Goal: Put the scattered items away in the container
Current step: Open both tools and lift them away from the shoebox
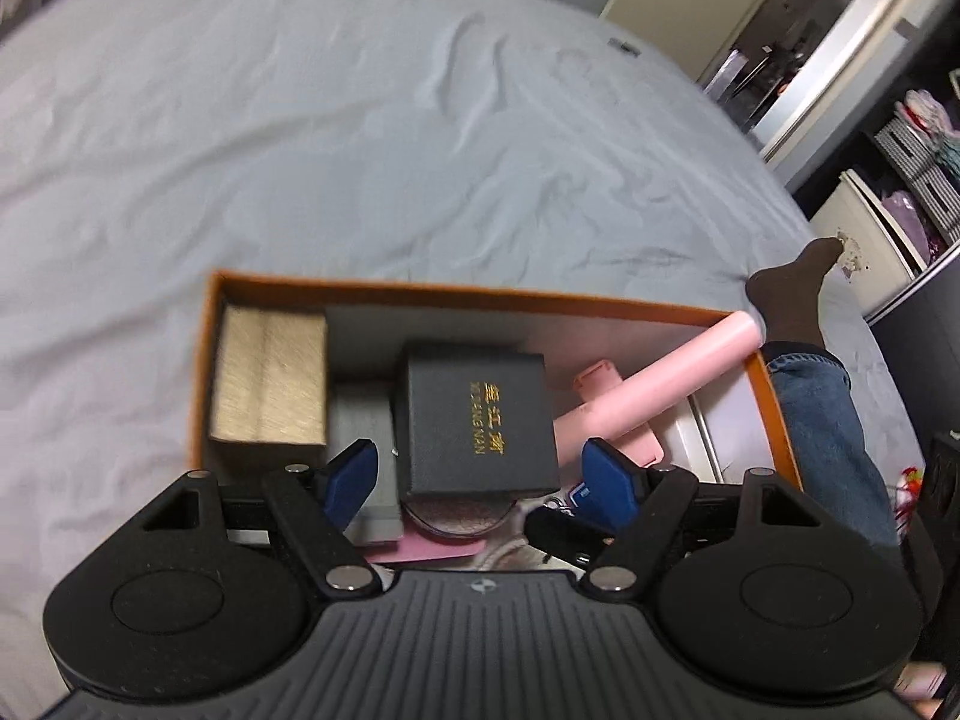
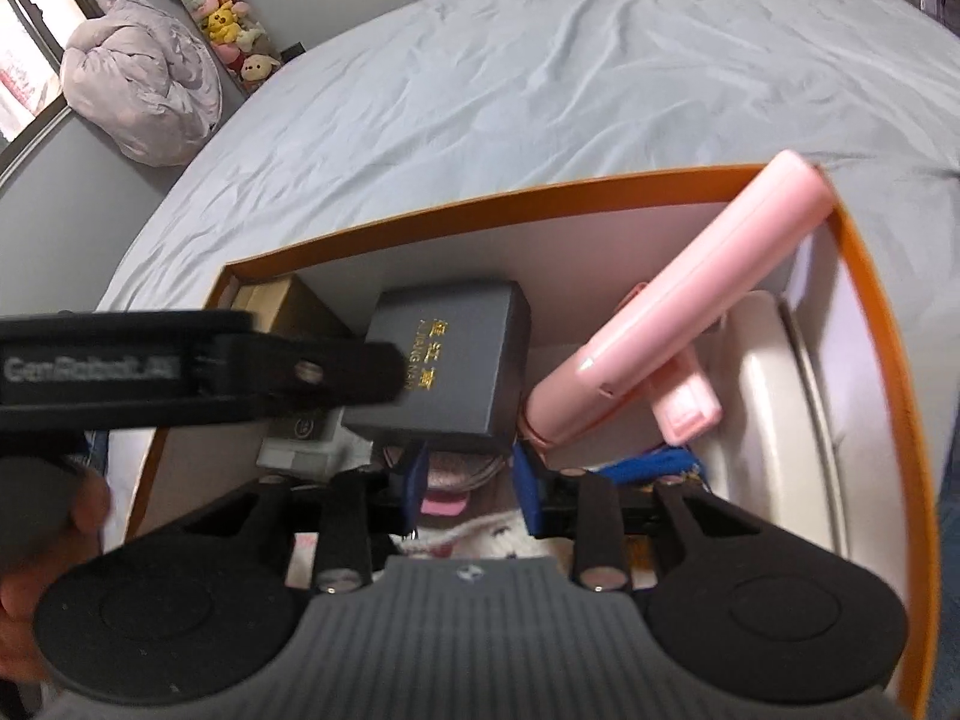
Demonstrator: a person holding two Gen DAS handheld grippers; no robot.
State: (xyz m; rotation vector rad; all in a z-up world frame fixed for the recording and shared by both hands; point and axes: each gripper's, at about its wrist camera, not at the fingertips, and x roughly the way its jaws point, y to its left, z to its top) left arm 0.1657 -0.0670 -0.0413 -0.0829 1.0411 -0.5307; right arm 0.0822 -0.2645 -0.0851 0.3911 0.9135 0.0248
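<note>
The orange cardboard box with white inside walls (image 1: 204,360) sits on the grey-sheeted bed (image 1: 360,150), and it's pretty packed already. From the left wrist view there's a gold-brown brushed box (image 1: 270,378) at about 9 o'clock inside, a black square gift box with gold lettering (image 1: 477,420) dead centre, and a long pink plastic tube-shaped case (image 1: 660,378) leaning toward 2 o'clock, its end poking over the rim. A cream rounded tin (image 2: 774,420) fills the 3 o'clock side, with some pink and knitted bits under it all.

The left gripper (image 1: 480,474) hangs right over the black box, jaws spread wide on either side of it, not touching. The right gripper (image 2: 471,480) is down in the box too, jaws partly apart with nothing pinched that I can see.

Sheet around the box looks bare except one small dark thing (image 1: 624,48) far off at 1 o'clock, so I'd say tidying's nearly finished.
</note>
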